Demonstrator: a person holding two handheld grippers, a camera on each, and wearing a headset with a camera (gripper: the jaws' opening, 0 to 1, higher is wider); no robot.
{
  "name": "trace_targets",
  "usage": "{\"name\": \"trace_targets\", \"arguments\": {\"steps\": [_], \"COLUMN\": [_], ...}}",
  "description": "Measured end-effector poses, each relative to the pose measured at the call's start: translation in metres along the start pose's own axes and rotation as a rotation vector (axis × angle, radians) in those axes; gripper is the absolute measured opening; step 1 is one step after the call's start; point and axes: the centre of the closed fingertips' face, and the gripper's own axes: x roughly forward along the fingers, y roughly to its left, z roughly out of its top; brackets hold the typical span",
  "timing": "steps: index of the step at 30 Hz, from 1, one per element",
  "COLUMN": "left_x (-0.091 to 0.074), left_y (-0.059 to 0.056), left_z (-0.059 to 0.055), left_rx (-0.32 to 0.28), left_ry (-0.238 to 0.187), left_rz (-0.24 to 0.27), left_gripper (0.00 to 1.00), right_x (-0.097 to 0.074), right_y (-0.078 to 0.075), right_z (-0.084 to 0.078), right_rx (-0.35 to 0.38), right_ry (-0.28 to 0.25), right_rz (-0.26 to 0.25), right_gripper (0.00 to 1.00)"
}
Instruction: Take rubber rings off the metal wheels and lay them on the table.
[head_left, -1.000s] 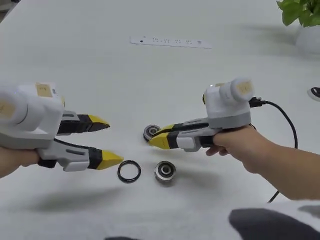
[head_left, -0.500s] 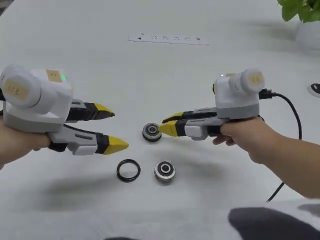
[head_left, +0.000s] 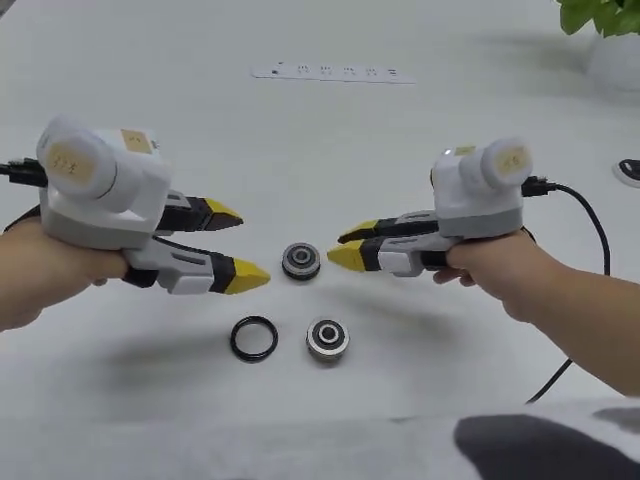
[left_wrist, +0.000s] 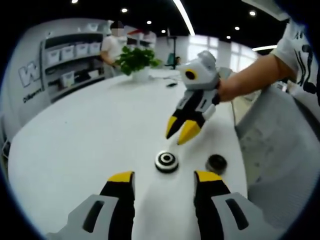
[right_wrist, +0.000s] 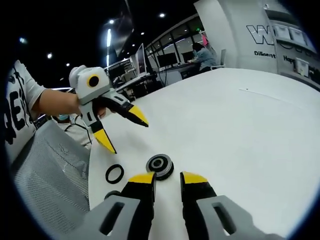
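On the white table a metal wheel with a dark rubber rim (head_left: 301, 260) lies between the two grippers; it shows ahead of each pair of jaws (left_wrist: 166, 161) (right_wrist: 160, 165). My left gripper (head_left: 243, 244) (left_wrist: 165, 177) is wide open just left of it, holding nothing. My right gripper (head_left: 340, 247) (right_wrist: 167, 177) points at it from the right, jaws narrowly apart and empty, not touching. Nearer the person lie a loose black rubber ring (head_left: 254, 338) (right_wrist: 114, 173) and a second wheel (head_left: 327, 339) with a silvery face.
A white power strip (head_left: 332, 72) lies at the far side of the table. A potted plant (head_left: 600, 20) stands at the back right. A black cable (head_left: 585, 250) trails from the right gripper. Dark-patterned cloth (head_left: 540, 445) covers the near edge.
The right gripper has drawn back to the right, away from the wheel it was touching. The left gripper has moved up and closer to that wheel. Wheels and ring lie as before.
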Motion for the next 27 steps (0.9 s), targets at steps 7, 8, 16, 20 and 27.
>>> {"name": "trace_targets", "arguments": {"steps": [7, 8, 16, 20, 27], "left_x": [0.011, 0.012, 0.023, 0.028, 0.035], "left_y": [0.001, 0.001, 0.000, -0.002, -0.003], "left_z": [-0.002, -0.002, 0.000, 0.001, 0.003], "left_rx": [-0.004, -0.004, -0.004, -0.002, -0.002], "left_ry": [0.010, 0.011, 0.015, 0.015, 0.016], "left_rz": [-0.009, -0.011, -0.026, -0.035, -0.044], "left_gripper": [0.47, 0.46, 0.43, 0.41, 0.39], "right_x": [0.007, 0.008, 0.014, 0.016, 0.019], "right_y": [0.005, 0.005, 0.005, 0.006, 0.003], "right_z": [-0.009, -0.009, -0.014, -0.016, -0.019], "right_rx": [-0.040, -0.044, -0.067, -0.081, -0.098], "right_ry": [0.035, 0.038, 0.055, 0.062, 0.066], "right_rz": [0.015, 0.017, 0.023, 0.027, 0.024], "right_gripper": [0.16, 0.16, 0.16, 0.16, 0.16]}}
